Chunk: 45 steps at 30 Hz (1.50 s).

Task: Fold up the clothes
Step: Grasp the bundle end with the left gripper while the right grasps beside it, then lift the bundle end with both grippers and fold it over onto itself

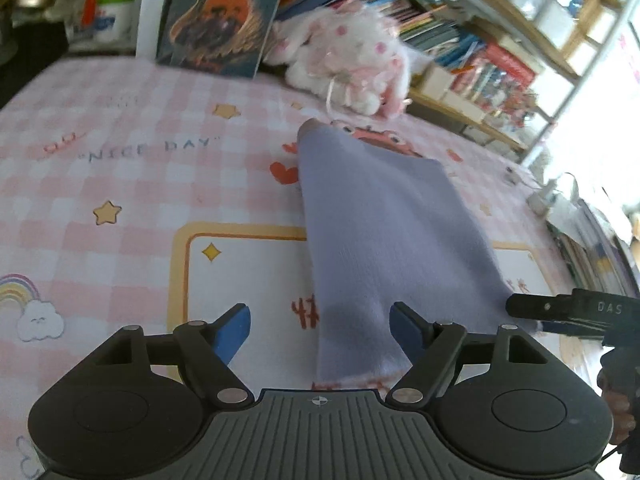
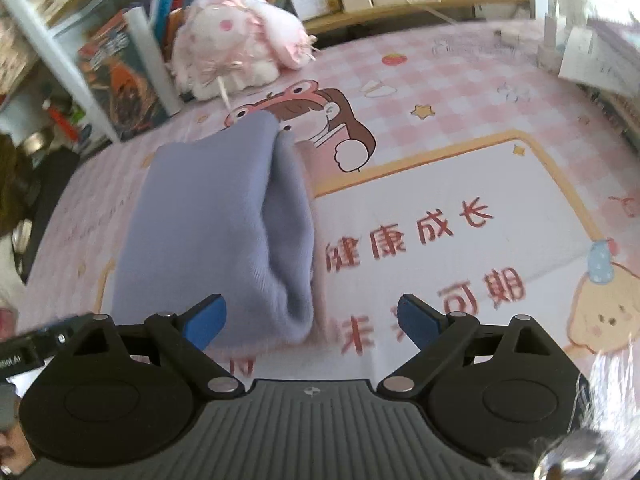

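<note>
A lavender knit garment (image 1: 380, 220) lies folded into a long strip on the pink checked bed sheet (image 1: 120, 184). My left gripper (image 1: 318, 308) hovers open over its near end; the cloth passes close to the right blue pad (image 1: 404, 324), and neither pad presses on it. In the right wrist view the same garment (image 2: 208, 208) shows a doubled fold along its right side. My right gripper (image 2: 310, 299) is open above the near corner, with the left pad (image 2: 208, 322) over the fabric and the right pad over bare sheet. Nothing is held.
A white and pink plush toy (image 1: 348, 56) sits at the head of the bed, next to an upright picture book (image 1: 216, 16). Bookshelves (image 1: 480, 40) line the far side. A black part of the other gripper (image 1: 580, 312) reaches in at the right edge. Papers (image 2: 592, 60) lie at the far right.
</note>
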Each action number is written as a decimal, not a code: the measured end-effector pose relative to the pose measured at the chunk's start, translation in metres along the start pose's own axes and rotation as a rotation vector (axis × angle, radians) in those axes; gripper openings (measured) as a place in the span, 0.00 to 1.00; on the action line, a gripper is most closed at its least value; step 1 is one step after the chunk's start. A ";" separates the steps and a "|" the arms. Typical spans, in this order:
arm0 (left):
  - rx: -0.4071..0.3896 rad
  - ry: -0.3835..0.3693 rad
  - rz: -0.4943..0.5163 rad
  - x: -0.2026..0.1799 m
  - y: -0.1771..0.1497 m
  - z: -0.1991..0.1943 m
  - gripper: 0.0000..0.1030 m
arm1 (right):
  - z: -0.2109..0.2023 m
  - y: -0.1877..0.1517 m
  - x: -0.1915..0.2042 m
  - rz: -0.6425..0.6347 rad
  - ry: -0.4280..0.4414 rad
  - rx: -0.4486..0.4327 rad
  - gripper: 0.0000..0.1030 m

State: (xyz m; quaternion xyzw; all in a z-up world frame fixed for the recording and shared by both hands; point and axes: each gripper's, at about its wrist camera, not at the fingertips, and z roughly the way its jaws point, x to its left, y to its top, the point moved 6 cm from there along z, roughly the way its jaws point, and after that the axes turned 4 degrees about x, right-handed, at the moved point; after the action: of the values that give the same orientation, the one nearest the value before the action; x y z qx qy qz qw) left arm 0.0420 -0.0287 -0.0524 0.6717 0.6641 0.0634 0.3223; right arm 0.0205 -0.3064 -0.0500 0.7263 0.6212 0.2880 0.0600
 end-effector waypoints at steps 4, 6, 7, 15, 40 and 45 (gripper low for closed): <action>0.050 -0.042 -0.075 0.007 0.006 0.021 0.77 | 0.022 0.016 -0.004 0.048 0.057 0.058 0.90; 0.054 -0.081 -0.122 0.009 0.008 0.026 0.77 | 0.031 0.020 -0.004 0.061 0.088 0.083 0.89; 0.051 -0.087 -0.137 0.010 0.009 0.027 0.77 | 0.035 0.022 -0.004 0.065 0.104 0.096 0.87; 0.084 -0.177 -0.243 0.003 0.016 0.043 0.61 | 0.055 0.033 0.010 0.035 0.213 0.157 0.62; 0.095 -0.146 -0.268 -0.024 0.037 0.061 0.55 | 0.062 0.058 -0.015 0.039 0.278 0.194 0.57; 0.056 -0.084 -0.220 -0.037 0.036 0.054 0.42 | 0.056 0.060 -0.005 -0.010 0.277 0.163 0.35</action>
State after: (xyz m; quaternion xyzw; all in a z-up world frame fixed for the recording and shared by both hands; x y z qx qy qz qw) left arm 0.0964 -0.0793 -0.0638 0.6056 0.7211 -0.0191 0.3359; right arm 0.1004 -0.3090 -0.0714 0.6791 0.6484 0.3338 -0.0837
